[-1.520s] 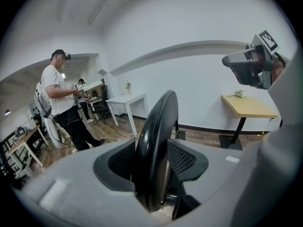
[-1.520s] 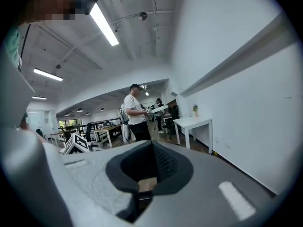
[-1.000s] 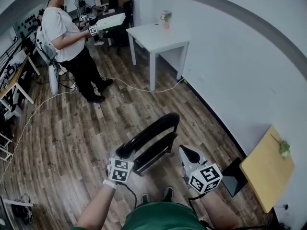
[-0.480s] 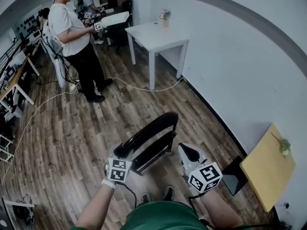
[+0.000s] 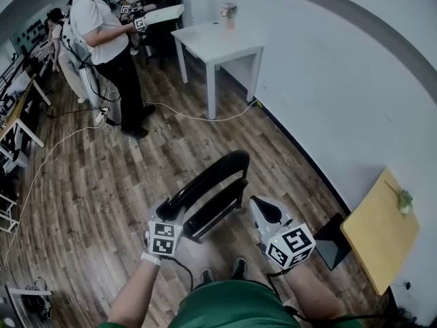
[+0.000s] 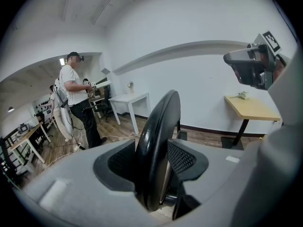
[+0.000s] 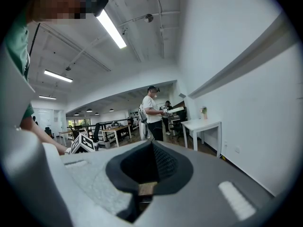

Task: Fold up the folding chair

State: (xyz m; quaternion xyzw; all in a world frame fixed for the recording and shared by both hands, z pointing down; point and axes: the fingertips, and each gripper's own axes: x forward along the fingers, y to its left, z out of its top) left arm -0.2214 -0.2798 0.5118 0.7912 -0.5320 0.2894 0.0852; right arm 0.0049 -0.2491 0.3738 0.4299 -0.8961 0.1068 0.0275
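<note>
The black folding chair [image 5: 213, 182] stands folded flat on the wood floor just ahead of my feet, its curved top rail toward me. My left gripper [image 5: 175, 214] is shut on that rail; in the left gripper view the rail [image 6: 158, 136] runs upright between both mesh pads [image 6: 182, 157]. My left gripper [image 6: 154, 164] holds it near the rail's lower bend. My right gripper [image 5: 263, 207] hovers just right of the chair, apart from it. Its jaws are shut with nothing between them in the right gripper view [image 7: 150, 167]. It also shows as the right gripper [image 6: 251, 67] at the upper right of the left gripper view.
A white wall runs along the right. A small wooden side table [image 5: 379, 229] stands at the right, a white table [image 5: 217, 43] farther ahead. A person [image 5: 102, 43] with grippers stands at the back left, and a cable [image 5: 191, 118] lies across the floor.
Both grippers and the chair keep their places. The head view has tipped slightly, and the person at the back has shifted a little farther off.
</note>
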